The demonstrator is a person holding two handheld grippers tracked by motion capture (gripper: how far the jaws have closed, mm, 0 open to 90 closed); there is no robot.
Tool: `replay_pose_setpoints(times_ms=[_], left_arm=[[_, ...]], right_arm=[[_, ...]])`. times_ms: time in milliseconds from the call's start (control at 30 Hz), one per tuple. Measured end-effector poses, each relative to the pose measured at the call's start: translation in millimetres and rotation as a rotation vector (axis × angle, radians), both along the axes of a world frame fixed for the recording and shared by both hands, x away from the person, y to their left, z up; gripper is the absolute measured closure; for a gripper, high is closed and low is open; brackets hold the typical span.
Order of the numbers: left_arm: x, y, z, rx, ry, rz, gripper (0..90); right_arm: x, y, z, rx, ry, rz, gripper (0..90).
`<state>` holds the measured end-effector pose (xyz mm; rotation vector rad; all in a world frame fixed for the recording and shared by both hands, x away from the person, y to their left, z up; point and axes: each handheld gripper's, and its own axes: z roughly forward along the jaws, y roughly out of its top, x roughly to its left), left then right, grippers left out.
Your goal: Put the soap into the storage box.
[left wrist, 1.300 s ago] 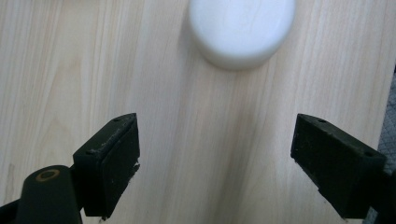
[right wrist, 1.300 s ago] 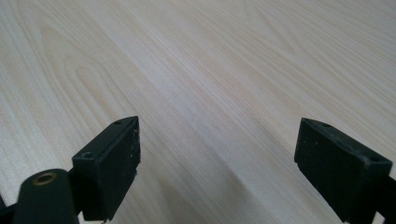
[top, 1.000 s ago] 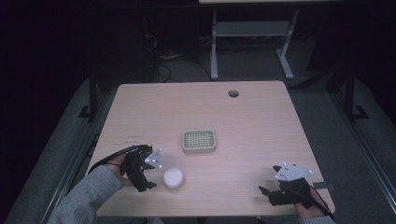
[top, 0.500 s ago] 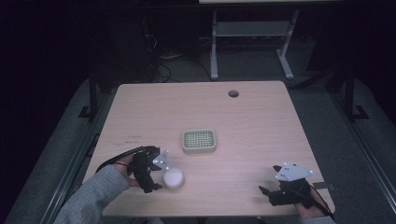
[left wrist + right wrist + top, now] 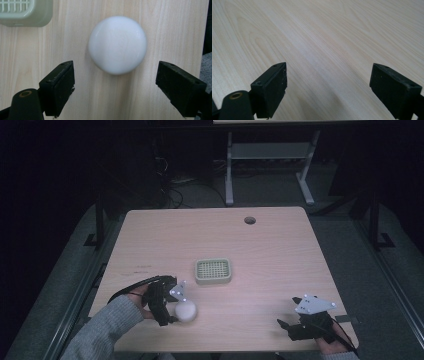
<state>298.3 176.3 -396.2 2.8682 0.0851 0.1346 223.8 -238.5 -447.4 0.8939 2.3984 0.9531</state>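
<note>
A white ball point(image 5: 185, 311) point(image 5: 117, 45) lies on the wooden table point(image 5: 270, 250) near the front left. My left gripper point(image 5: 176, 309) point(image 5: 115, 82) is open just behind it, jaws wide apart, and the ball sits a little beyond the fingertips, untouched. A pale green slotted tray point(image 5: 213, 270) point(image 5: 25, 12) rests at the table's middle, just past the ball. My right gripper point(image 5: 285, 326) point(image 5: 328, 85) stands open at the front right over bare wood, nothing between its jaws.
A round cable hole point(image 5: 249, 220) is in the table near its far edge. The table's front edge runs close behind both hands. A metal frame point(image 5: 270, 165) stands on the dark floor beyond the table.
My left gripper has moved right, up to the white ball, which now sits just ahead of its open jaws. The right gripper has stayed still.
</note>
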Motion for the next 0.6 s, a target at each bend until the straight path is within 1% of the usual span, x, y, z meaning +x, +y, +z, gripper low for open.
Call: replay_pose_setpoints(times_ms=[200, 267, 433, 600], left_arm=[[1.5, -5.3, -1.3, 0.006, 0.011, -0.009, 15.2], [2.8, -8.3, -2.1, 0.014, 0.016, -0.022, 15.3], [4.1, -12.5, -3.8, 0.017, 0.030, -0.028, 15.2], [4.8, -15.1, -4.9, 0.017, 0.034, -0.029, 15.3]], right_arm=[[-0.2, -0.1, 0.1, 0.002, -0.004, 0.001, 13.9], [-0.1, -0.1, 0.1, 0.001, -0.003, 0.002, 13.9], [-0.2, 0.0, 0.3, 0.000, -0.005, 0.005, 13.9], [-0.2, -0.1, 0.2, 0.000, -0.005, 0.001, 13.9]])
